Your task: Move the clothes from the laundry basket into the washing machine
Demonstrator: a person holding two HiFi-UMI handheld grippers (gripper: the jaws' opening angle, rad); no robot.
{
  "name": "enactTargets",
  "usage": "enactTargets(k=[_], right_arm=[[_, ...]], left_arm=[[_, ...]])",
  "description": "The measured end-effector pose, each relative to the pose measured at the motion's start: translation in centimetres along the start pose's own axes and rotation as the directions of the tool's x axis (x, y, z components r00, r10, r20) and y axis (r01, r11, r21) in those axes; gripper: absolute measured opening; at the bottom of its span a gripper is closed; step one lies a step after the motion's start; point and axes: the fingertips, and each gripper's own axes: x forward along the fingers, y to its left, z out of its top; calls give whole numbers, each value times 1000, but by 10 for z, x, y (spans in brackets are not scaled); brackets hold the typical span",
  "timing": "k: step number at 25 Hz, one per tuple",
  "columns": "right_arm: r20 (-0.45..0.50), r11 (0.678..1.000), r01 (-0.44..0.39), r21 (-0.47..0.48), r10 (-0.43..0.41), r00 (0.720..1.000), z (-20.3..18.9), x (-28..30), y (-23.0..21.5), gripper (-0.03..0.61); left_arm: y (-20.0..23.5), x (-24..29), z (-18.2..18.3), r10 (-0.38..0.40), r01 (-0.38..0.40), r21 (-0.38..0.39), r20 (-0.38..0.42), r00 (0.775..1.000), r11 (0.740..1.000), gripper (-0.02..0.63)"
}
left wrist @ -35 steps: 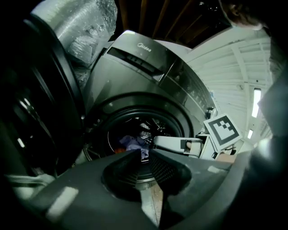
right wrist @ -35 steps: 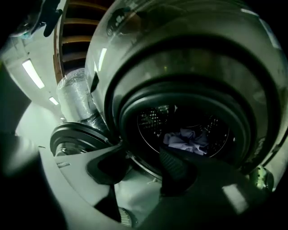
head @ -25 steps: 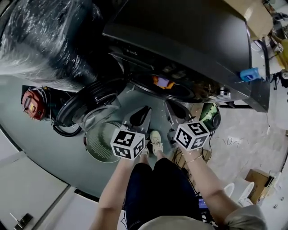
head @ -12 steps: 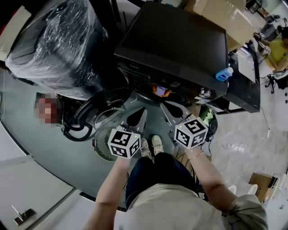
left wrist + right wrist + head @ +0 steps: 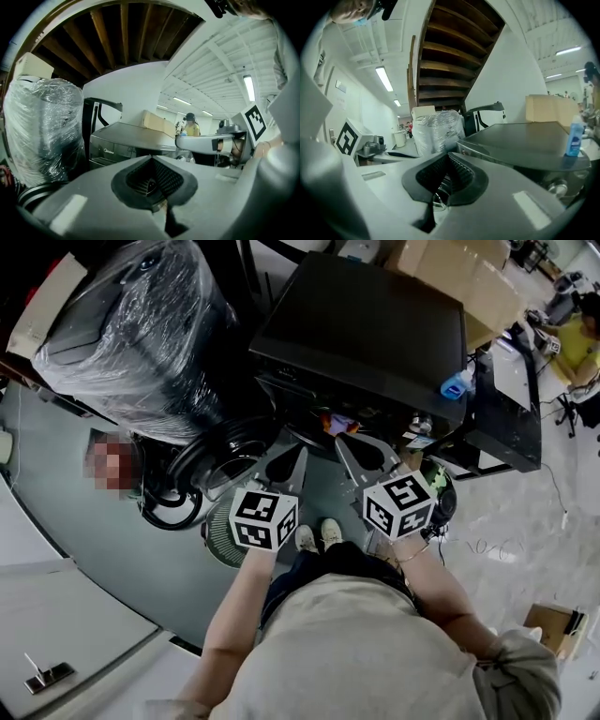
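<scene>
The black washing machine (image 5: pixel 375 324) stands ahead with its round door (image 5: pixel 225 448) swung open to the left. Orange and purple clothes (image 5: pixel 337 423) show inside the drum. A round grey laundry basket (image 5: pixel 217 542) sits on the floor below my left gripper, mostly hidden by it. My left gripper (image 5: pixel 297 457) and right gripper (image 5: pixel 352 448) hang side by side in front of the drum opening, both shut and holding nothing. The pads meet in the left gripper view (image 5: pixel 152 180) and in the right gripper view (image 5: pixel 447 180). The machine's top (image 5: pixel 525 138) also shows there.
A large plastic-wrapped black object (image 5: pixel 141 324) stands left of the machine. A blue bottle (image 5: pixel 457 385) sits on the machine's right side. A green helmet (image 5: pixel 439 486) lies on the floor at the right. Cables (image 5: pixel 169 507) lie under the door. A person in yellow (image 5: pixel 574 334) sits far right.
The head view has risen and pulled back from the machine. Both grippers stayed shut and side by side, now slightly higher and further from the drum opening.
</scene>
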Motion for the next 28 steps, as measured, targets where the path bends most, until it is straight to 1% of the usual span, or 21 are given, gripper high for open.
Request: enactTargets(k=[5,10,17,21,25,28], right_arm=[[14,1000,-1,0,1,1000,2,-6,7,28],[23,1000,16,-5,-16,1000,4,-10,4,28],[21,1000,16,26,-17,1000,-1,-18,0,28],[9,1000,-3,16,3,1000,-2,-19,3,28],[-9,999,-33,-9,33,999,0,-20,5,28],[-14,999,-40,-3,40,999,1,-23,5,28]], left_arm=[[-8,-5,3,7,-7,-1,10,1000,1000,5],[-14,-5,-7,7,-6,14,-19,1000,1000,5],[-22,-5,-7,1,-1,14,-17,1000,1000,5],[-23,-7,-1,-4,4,8,-1,1000,1000,5],[-21,-9,3,7,-8,4,17,1000,1000,5],[-23,-10,4,8,-8,-2,22,1000,1000,5]])
